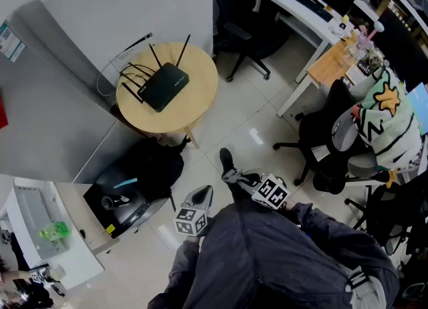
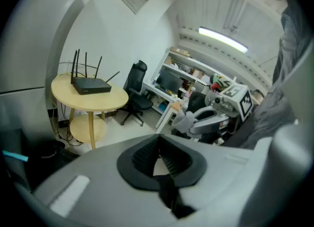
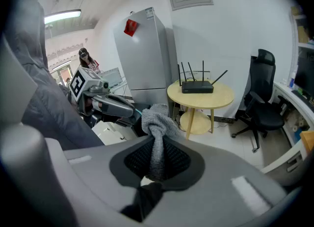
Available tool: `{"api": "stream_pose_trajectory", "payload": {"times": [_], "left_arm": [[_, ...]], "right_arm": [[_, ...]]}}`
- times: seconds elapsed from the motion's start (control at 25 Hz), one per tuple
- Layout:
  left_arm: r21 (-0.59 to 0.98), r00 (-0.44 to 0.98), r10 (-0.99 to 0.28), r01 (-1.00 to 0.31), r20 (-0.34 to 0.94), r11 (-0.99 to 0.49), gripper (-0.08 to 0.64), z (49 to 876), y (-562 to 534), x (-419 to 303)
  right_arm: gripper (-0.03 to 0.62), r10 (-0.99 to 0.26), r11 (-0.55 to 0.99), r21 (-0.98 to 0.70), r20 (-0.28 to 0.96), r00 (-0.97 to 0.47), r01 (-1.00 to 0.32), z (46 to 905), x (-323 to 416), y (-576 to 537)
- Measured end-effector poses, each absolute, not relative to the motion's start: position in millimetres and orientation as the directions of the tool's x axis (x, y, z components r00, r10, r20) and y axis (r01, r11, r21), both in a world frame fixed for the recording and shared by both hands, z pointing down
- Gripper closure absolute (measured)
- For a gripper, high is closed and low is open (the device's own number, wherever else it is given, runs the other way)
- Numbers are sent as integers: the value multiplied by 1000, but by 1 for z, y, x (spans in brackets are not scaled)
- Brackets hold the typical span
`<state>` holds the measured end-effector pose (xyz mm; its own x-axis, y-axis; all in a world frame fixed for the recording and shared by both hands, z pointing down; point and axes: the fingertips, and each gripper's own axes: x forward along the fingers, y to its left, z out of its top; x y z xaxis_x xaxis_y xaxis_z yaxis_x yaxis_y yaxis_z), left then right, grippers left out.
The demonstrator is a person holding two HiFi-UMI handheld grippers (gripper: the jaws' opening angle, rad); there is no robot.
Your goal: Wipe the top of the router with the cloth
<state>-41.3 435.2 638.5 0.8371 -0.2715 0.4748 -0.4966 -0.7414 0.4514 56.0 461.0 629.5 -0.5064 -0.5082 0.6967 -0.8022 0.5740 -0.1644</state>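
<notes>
The black router (image 1: 164, 85) with its antennas up lies on a round wooden table (image 1: 197, 104), well ahead of both grippers. It also shows far off in the left gripper view, router (image 2: 91, 87), and in the right gripper view, router (image 3: 197, 88). My right gripper (image 3: 157, 145) is shut on a grey cloth (image 3: 158, 125), which bunches above the jaws. My left gripper (image 2: 158, 147) is shut with nothing in it. In the head view both are held close to the body: left gripper (image 1: 202, 196), right gripper (image 1: 234, 179).
A tall grey fridge (image 3: 144, 59) stands left of the table. A black office chair (image 1: 244, 33) sits behind it by a white desk (image 1: 301, 7). A black bag (image 1: 144, 167) lies on the floor before the table. More chairs (image 1: 334, 147) crowd the right.
</notes>
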Motion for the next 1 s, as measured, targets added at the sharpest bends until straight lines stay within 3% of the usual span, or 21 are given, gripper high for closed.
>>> {"api": "stream_pose_trajectory", "payload": {"times": [0.56,1.0], "left_arm": [[379,761,-357,-601,542,-704,560,614,238,42],[362,734,-328,-608,595,-707,560,612,175,56]], "right_arm": [[554,-449,676,-197,654,-609,-710,635,146,227],[554,-385,673,-301,638,-667,-676,651,134,183]]}}
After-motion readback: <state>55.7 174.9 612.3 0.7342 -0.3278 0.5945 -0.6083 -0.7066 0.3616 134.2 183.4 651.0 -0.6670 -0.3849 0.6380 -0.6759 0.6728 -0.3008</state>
